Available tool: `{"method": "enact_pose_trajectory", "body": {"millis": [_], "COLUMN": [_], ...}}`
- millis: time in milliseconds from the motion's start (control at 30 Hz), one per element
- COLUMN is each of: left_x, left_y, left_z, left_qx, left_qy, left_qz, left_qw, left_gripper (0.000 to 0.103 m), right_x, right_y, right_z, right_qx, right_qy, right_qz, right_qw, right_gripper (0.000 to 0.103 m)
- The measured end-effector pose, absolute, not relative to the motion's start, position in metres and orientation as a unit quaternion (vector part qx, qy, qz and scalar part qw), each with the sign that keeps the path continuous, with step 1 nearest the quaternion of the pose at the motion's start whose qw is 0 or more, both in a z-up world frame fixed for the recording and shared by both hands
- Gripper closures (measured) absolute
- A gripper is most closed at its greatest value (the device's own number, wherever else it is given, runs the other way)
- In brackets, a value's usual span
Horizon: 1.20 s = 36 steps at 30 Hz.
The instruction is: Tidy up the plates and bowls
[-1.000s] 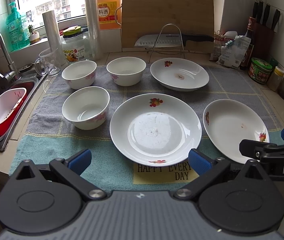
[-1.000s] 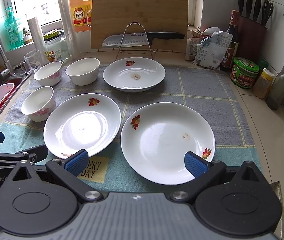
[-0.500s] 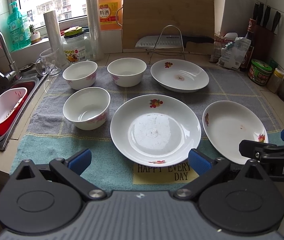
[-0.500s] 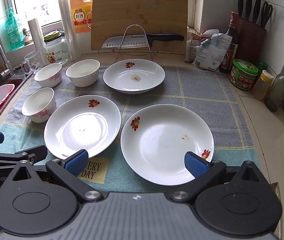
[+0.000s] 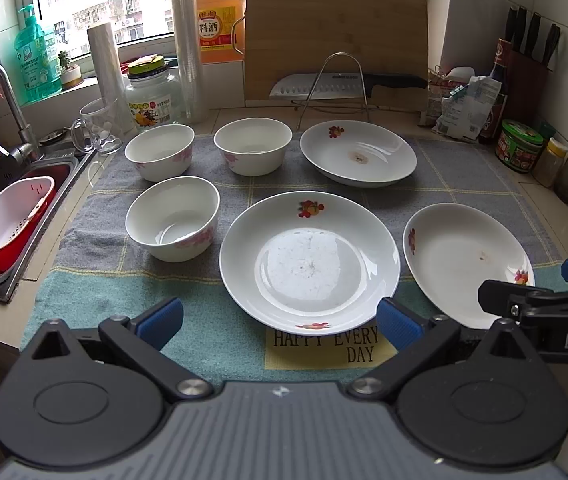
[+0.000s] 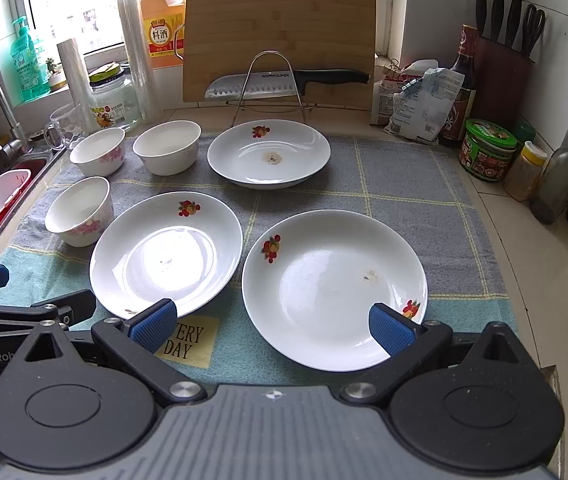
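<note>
On towel (image 5: 95, 292), plates (image 5: 310, 258) unmoved

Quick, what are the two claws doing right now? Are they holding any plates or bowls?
Left claw: open, holding nothing, hovering near the middle plate.
Right claw: open, holding nothing, hovering near the right plate.

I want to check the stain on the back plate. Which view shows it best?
The right wrist view: the back plate and its brown centre spot sit nearer mid-frame. The left wrist view shows the same plate whole, slightly further off-centre.
</note>
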<state>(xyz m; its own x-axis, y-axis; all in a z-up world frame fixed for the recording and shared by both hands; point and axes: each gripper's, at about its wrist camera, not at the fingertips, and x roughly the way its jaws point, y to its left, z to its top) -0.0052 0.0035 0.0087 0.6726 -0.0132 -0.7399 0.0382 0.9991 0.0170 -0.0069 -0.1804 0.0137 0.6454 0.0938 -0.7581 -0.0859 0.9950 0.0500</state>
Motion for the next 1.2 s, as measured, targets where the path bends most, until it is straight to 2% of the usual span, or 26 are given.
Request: {"method": "enact_pose_trajectory", "body": {"millis": [967, 1200], "left_x": [-0.004, -0.003], "left_y": [-0.007, -0.014], "left_z": [0.014, 0.013], "left_qx": [0.018, 0.013], "left_qy": [0.398, 0.401], "left_qz": [-0.021, -0.024], "left_qw": [0.917, 0.916], "left_gripper": [0.001, 0.004], "right_x": [-0.005, -0.005], "right_y": [-0.188, -0.193], "right_z": [0.015, 0.016], "right_qx": [-0.001, -0.002], "right_qy": [0.409, 0.407], "right_qz": [0.059, 0.065], "right_qw": [0.911, 0.911], "right_gripper": [0.0, 0.0]}}
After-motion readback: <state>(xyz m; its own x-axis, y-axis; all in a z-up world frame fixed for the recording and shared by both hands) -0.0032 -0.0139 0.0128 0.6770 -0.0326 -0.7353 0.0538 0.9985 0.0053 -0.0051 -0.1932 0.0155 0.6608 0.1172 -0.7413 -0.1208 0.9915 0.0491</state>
